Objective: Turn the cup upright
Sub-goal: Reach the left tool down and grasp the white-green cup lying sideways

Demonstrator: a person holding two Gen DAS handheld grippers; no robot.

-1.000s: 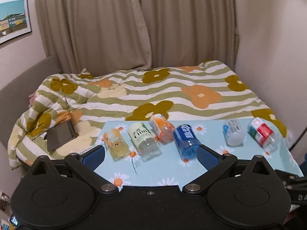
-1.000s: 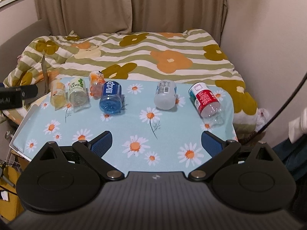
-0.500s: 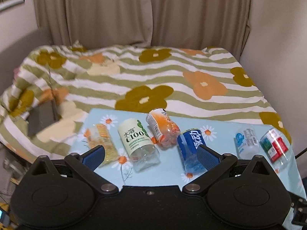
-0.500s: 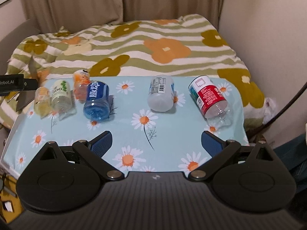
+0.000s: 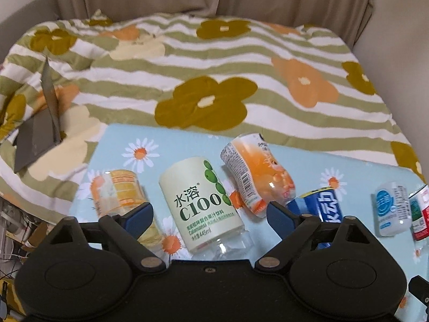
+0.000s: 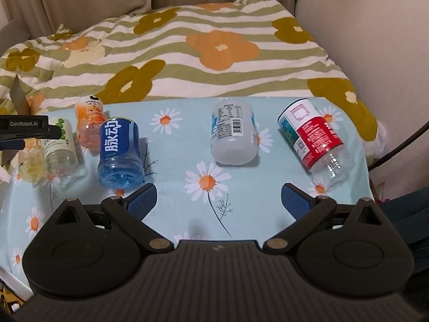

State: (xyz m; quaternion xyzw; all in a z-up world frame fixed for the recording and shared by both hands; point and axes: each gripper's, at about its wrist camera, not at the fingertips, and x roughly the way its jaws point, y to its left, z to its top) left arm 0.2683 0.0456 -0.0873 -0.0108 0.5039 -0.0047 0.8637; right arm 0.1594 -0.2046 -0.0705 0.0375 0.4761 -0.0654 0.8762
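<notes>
Several cut-bottle cups lie on their sides on a daisy-print table (image 6: 203, 187). From the left: a yellow cup (image 5: 120, 193), a cream C100 cup (image 5: 201, 204), an orange cup (image 5: 257, 177), a blue cup (image 6: 119, 153), a white cup (image 6: 233, 134) and a red-and-white cup (image 6: 311, 136). My left gripper (image 5: 209, 214) is open, its blue pads either side of the C100 cup, close above it. Near the table's front, my right gripper (image 6: 218, 200) is open and holds nothing; the white cup lies ahead of it. The left gripper's tip (image 6: 26, 127) shows at the far left of the right wrist view.
A bed with a striped flower quilt (image 5: 214, 61) runs behind the table. A grey laptop (image 5: 37, 131) lies on the quilt at the left. Beige curtains hang at the back, a wall (image 6: 375, 26) stands to the right, and a black cable (image 6: 396, 147) hangs there.
Both grippers have moved forward and down toward the table. The C100 cup now sits between the left pads; the white cup looms larger ahead of the right gripper. No cup has moved.
</notes>
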